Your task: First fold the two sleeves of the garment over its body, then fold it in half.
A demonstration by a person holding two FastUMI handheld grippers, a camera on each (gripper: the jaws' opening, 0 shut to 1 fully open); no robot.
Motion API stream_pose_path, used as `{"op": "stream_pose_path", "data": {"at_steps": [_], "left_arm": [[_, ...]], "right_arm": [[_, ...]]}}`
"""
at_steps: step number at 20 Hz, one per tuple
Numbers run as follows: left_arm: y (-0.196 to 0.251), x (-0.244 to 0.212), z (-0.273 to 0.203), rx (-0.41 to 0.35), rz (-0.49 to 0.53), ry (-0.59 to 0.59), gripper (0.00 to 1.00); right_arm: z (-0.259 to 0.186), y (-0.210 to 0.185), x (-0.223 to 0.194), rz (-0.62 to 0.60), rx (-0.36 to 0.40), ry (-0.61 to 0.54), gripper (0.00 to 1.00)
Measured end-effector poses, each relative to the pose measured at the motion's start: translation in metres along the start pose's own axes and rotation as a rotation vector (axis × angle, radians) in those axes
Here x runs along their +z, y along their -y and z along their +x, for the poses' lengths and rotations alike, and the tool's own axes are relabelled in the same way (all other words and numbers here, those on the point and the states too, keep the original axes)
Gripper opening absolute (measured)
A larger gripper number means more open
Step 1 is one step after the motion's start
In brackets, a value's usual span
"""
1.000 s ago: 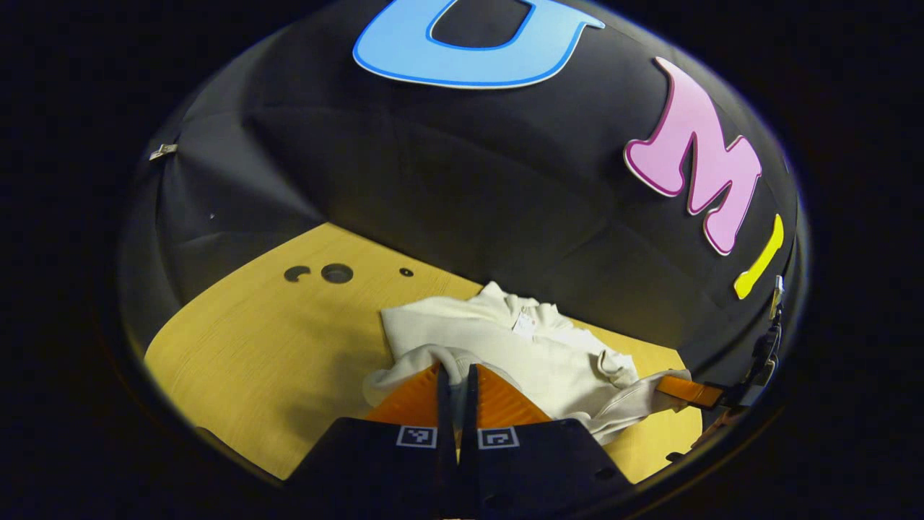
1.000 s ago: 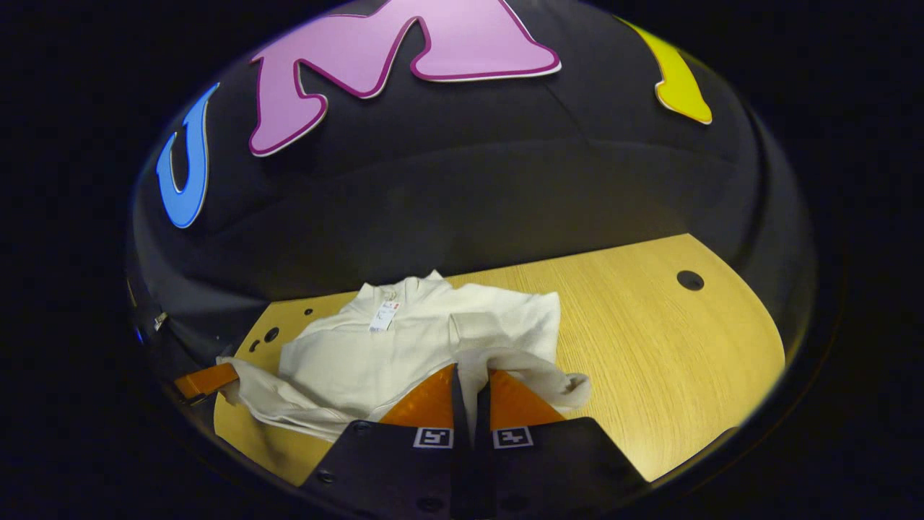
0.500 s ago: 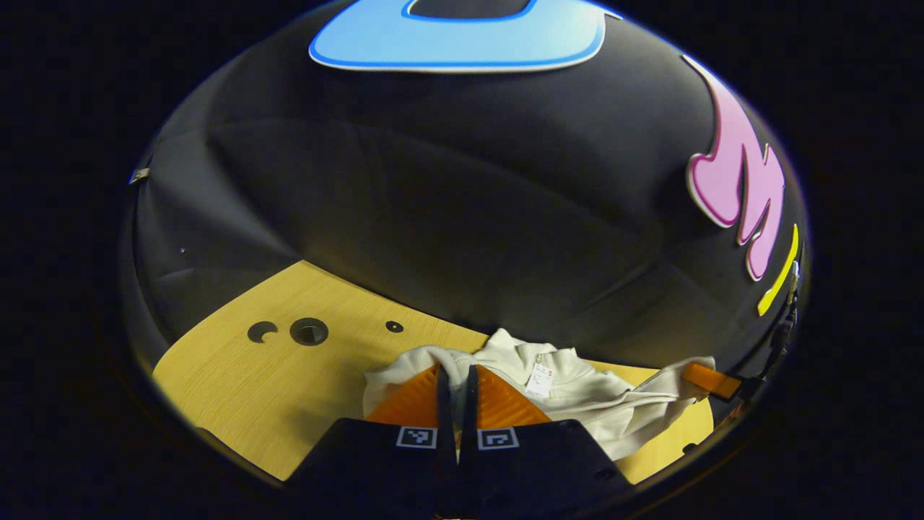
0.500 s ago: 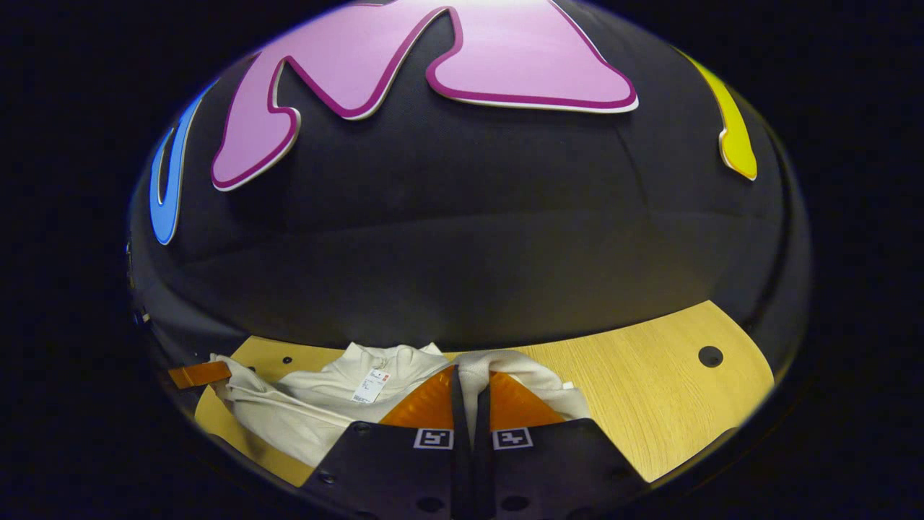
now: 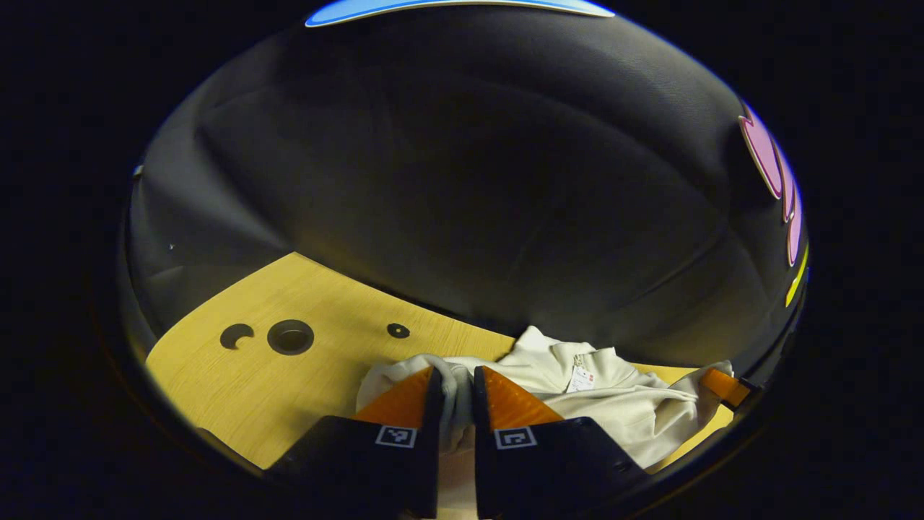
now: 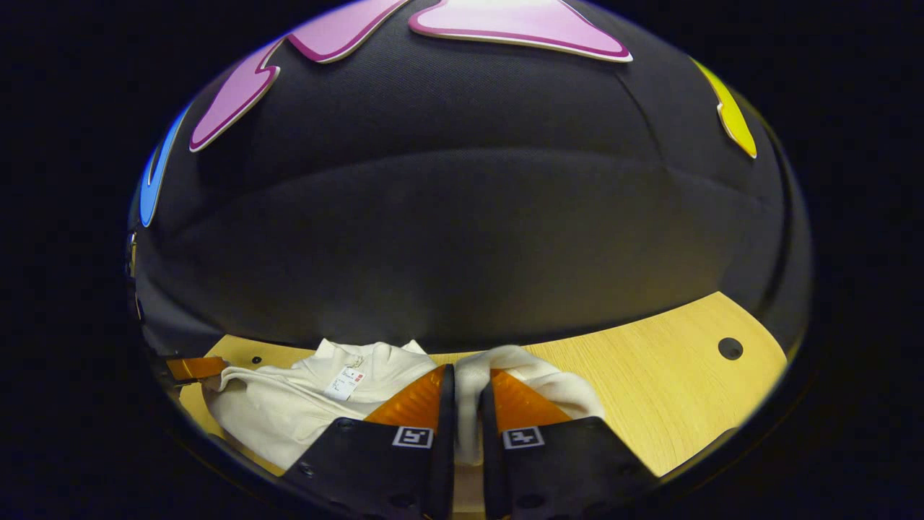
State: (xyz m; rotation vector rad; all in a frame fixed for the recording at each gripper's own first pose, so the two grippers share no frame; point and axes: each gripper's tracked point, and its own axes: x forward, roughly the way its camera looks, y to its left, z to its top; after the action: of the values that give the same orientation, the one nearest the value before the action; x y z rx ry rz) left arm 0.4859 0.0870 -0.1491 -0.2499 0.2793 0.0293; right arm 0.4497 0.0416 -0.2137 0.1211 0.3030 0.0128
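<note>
Now the half-fold is judged under way: the cream knitted garment (image 5: pixel 613 404) is pinched by the left gripper (image 5: pixel 456 393) and the right gripper (image 6: pixel 468 390), fingers narrowly parted around the cloth. Next, the held edge should be laid down squarely near the collar on the pale wooden table (image 6: pixel 650 390), then released.

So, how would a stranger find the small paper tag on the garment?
Look on the wooden table, at the cream garment lying by the black wall. The tag hangs at its collar, a small white card, the one stiff flat piece among soft folds.
</note>
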Motion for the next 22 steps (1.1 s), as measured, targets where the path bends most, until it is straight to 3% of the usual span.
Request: {"op": "stream_pose_path", "data": {"at_steps": [1, 4, 5, 6, 7, 10, 16, 22], "left_arm": [[0.001, 0.001, -0.004, 0.002, -0.009, -0.001, 0.27], [-0.003, 0.019, -0.022, 0.033, 0.01, 0.027, 0.54], [-0.004, 0.027, -0.033, 0.044, 0.032, 0.042, 0.72], [-0.003, 0.038, -0.048, 0.043, 0.057, 0.057, 0.9], [0.001, 0.047, -0.062, 0.04, 0.08, 0.071, 0.95], [0.015, 0.079, -0.12, 0.016, 0.147, 0.115, 0.97], [0.046, 0.135, -0.256, -0.07, 0.127, 0.251, 0.97], [0.051, 0.143, -0.388, -0.124, 0.145, 0.334, 0.96]], "right_arm": [[-0.003, -0.005, -0.002, 0.004, 0.022, -0.009, 0.24], [-0.016, -0.003, 0.006, -0.033, 0.031, -0.013, 0.77], [-0.021, 0.001, 0.012, -0.047, 0.018, 0.004, 0.94], [-0.027, 0.0, 0.017, -0.054, 0.012, 0.015, 0.98], [-0.036, 0.001, 0.022, -0.061, 0.007, 0.014, 0.98], [-0.083, 0.012, 0.045, -0.08, -0.027, 0.056, 0.98], [-0.186, 0.051, 0.094, -0.068, -0.133, 0.121, 0.98], [-0.318, 0.074, 0.131, -0.067, -0.189, 0.186, 0.98]]}}
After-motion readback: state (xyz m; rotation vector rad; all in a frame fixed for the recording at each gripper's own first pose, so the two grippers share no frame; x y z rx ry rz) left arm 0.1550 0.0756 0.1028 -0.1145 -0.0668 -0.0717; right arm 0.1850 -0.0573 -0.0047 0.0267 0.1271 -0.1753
